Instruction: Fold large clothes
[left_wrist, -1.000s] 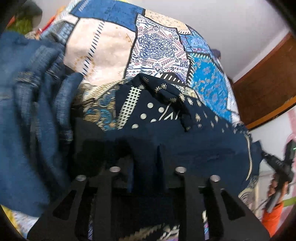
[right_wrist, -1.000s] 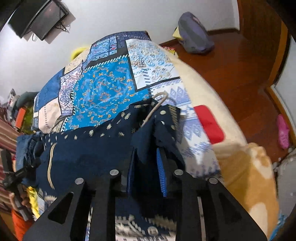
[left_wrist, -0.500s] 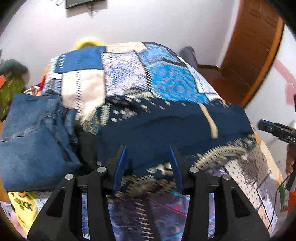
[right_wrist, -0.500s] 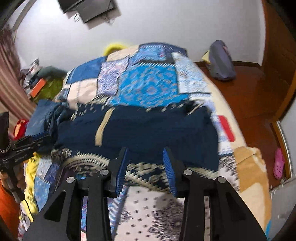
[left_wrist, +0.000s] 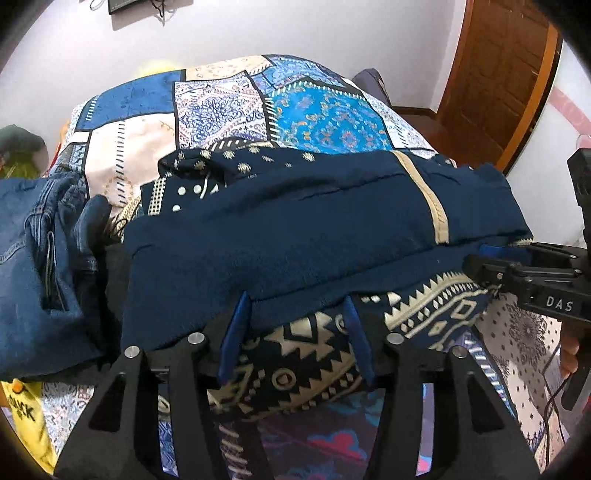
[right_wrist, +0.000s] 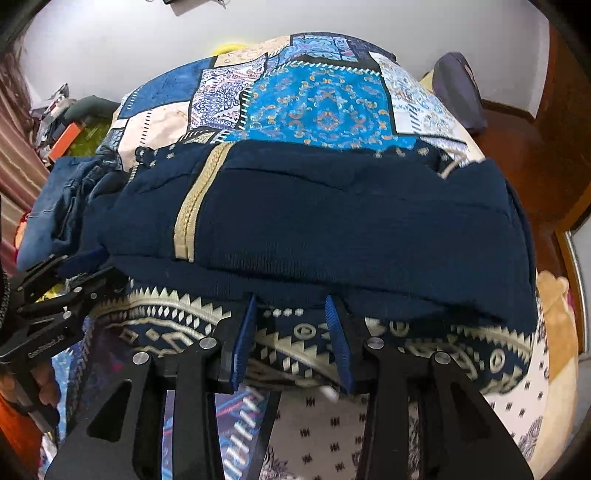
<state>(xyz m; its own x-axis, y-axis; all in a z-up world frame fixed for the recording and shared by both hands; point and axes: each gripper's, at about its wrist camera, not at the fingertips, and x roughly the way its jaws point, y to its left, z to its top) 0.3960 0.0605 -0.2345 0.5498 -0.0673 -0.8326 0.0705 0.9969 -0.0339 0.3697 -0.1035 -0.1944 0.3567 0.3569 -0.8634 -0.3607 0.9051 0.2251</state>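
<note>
From my left wrist, my left gripper (left_wrist: 297, 332) has its blue fingers (left_wrist: 236, 332) parted to a middling gap, and they are opening further. The folded edge of the navy garment (left_wrist: 295, 236) sits just past the tips and no pad presses on it. Between and under the fingers I see only the garment's patterned hem band (left_wrist: 295, 362). I judge that I stand this way because the fold has been laid over and the cloth must lie by its own weight. The garment lies across the patchwork bedspread (left_wrist: 221, 110), straight ahead of my fingers. Its beige stripe (left_wrist: 432, 206) runs away from me to the right of them. A pile of denim jeans (left_wrist: 33, 266) lies to the left, touching the garment's end. My right gripper (left_wrist: 491, 266) shows far to the right at the garment's other end.

From my right wrist, the right gripper (right_wrist: 295, 332) has its fingers (right_wrist: 243, 336) at a narrower gap and grips nothing. The garment's thick folded edge lies just beyond the tips, and the hem band (right_wrist: 295, 343) shows between them. The cloth lies flat and fairly square on the bedspread (right_wrist: 321, 107), which suits a hold at both ends to keep the fold even. My left gripper (right_wrist: 74, 291) sits well off to the left, at the garment's denim-side end. A dark backpack (right_wrist: 458, 92) rests on the floor, far beyond.
</note>
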